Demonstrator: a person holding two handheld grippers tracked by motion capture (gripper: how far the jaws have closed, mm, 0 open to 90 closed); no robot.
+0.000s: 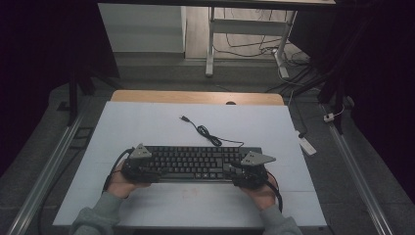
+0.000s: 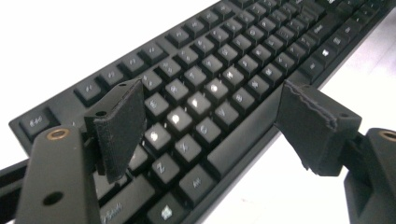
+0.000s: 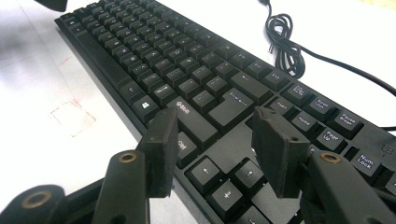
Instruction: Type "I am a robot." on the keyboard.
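Observation:
A black keyboard [image 1: 193,164] lies flat on the white tabletop [image 1: 147,122], near the front. Its black cable [image 1: 208,133] runs back in a loose coil to a free USB plug [image 1: 184,118]. My left gripper [image 1: 139,164] hovers at the keyboard's left end. In the left gripper view its jaws stand wide apart over the letter keys [image 2: 196,105], gripper [image 2: 217,130] open, pads touching nothing. My right gripper [image 1: 249,170] sits at the right end. There the gripper [image 3: 219,154] stands open above the arrow keys [image 3: 224,179], with the coiled cable [image 3: 285,46] beyond.
A wooden strip [image 1: 195,97] edges the table's far side. Beyond it stand white desk legs [image 1: 210,44] and floor cables [image 1: 293,73]. A white power strip [image 1: 307,145] lies off the right edge. A faint red square mark [image 3: 72,116] shows on the tabletop in front of the keyboard.

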